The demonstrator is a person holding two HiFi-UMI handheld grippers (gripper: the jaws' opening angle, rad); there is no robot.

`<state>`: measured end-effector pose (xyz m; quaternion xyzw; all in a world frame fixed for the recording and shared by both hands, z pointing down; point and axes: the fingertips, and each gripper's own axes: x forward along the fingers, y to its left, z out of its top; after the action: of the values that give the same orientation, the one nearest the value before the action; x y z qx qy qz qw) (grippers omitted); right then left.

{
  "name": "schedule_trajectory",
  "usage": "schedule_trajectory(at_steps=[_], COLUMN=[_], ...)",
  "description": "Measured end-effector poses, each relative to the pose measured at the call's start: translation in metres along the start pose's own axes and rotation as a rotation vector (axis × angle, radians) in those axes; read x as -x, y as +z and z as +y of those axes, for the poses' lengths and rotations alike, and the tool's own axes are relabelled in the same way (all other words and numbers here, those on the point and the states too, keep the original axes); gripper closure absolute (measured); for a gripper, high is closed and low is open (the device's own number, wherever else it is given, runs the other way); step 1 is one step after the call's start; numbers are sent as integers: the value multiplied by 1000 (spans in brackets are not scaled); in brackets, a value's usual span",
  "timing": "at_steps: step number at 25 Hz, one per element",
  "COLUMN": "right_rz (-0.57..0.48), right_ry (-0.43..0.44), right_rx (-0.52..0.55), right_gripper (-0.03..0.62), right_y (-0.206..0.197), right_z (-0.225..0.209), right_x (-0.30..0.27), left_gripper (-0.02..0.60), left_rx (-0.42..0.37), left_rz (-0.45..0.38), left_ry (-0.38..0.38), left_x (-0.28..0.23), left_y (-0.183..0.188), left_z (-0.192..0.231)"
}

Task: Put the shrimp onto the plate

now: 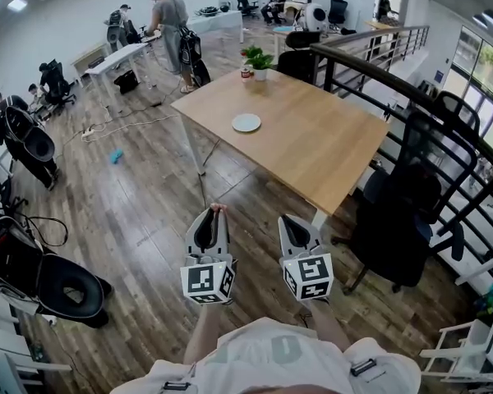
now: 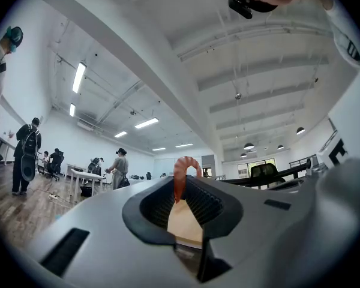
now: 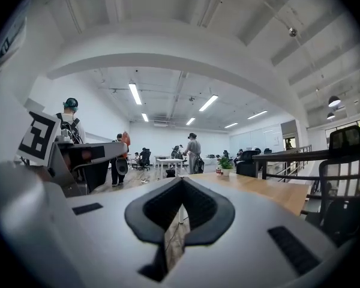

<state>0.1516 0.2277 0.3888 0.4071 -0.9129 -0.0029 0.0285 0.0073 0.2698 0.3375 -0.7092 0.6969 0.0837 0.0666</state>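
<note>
Wood-plank floor [image 1: 140, 203] runs through a large open workroom with white walls and strip lights overhead. Several people [image 1: 169, 23] stand or sit at white desks at the far end. A pale wooden tabletop [image 1: 337, 146] stands ahead of the person, beside a dark railing [image 1: 378, 76]. A black office chair [image 1: 398, 216] is at its near right side.

The tabletop is almost bare. A small white plate [image 1: 246, 122] lies toward its left part, and a potted plant [image 1: 258, 59] sits at the far corner, with what may be a small can just beside it.

The shrimp [image 2: 182, 174] is already picked up. The left gripper [image 2: 183, 189] has its fingers clenched on it, and the orange body curls up out of the tips. The right gripper [image 3: 180, 188] carries nothing, and its fingers are drawn together with only a thin slit showing below the tips.

Both grippers are held out over the floor, short of the near edge of the tabletop and well apart from the plate, which is empty. I judge the pick-up done and the delivery all yet to do. The shrimp has to be carried across to the tabletop, lowered over the plate and let go there. The pinch looks to be on the lower end of the shrimp, so it could swing or slip on the way over.
</note>
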Motion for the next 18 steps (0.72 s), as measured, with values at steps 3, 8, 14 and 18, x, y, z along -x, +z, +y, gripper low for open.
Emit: schedule_trajectory(at_steps=[3,8,14,18], right_rz=[3,21,40,33], right_ry=[4,21,61,55], right_rx=[7,2,8,11], right_gripper=[574,574,574,574], right_y=[-2,-8,-17,-18], right_z=[-9,-28,-42,-48], right_x=[-3,-2,9,4], left_gripper=[517,517,517,517], left_rx=[-3,-4,-10,-6], left_rz=[3,22,67,63], left_ry=[6,38,22,-10], left_x=[-6,-18,-26,-39], left_y=[-4,-15,-29,-31], left_z=[-3,-9,-35,-47])
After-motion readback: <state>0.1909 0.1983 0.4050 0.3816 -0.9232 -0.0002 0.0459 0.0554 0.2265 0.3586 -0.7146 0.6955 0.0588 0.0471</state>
